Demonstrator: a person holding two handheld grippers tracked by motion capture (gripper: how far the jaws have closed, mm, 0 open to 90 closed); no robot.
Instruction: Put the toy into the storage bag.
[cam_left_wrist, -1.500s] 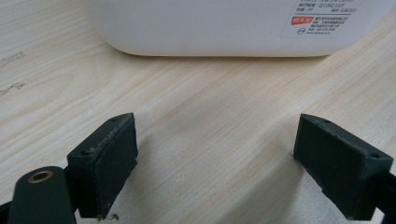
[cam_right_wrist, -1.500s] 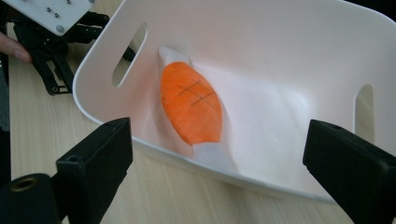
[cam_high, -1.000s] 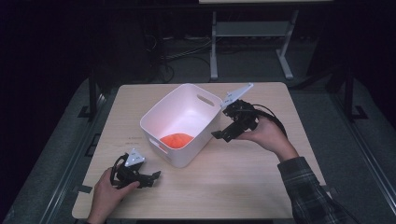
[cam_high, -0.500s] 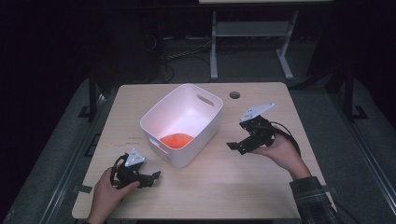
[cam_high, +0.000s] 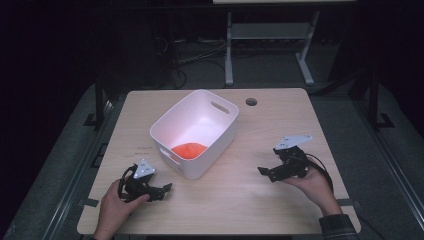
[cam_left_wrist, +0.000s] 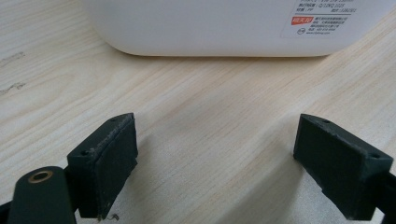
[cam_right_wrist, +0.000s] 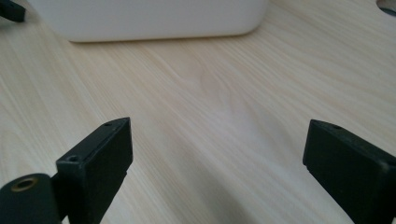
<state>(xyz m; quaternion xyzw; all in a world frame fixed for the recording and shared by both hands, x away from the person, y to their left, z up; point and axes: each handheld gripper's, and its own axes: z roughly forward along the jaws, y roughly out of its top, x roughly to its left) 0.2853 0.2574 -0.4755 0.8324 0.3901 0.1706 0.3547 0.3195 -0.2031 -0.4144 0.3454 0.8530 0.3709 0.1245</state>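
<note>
Both grippers — left gripper (cam_high: 161, 190), right gripper (cam_high: 265, 172) — low, fingers apart, flanking bin (cam_high: 220, 140).

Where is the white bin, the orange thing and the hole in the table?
white bin (cam_high: 222, 130), high view, on its right wall.
orange thing (cam_high: 189, 149), high view, on its middle, inside the bin.
hole (cam_high: 251, 102), high view, on its centre.

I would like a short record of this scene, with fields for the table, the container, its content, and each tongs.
table: light wooden top with a round hole near the far edge
container: white bin with handle slots, standing near the table's middle
content: one orange object on the bin's floor; its kind cannot be told
left tongs: open, empty, low over the table, pointing at the bin's near wall
right tongs: open, empty, to the right of the bin, apart from it
</note>
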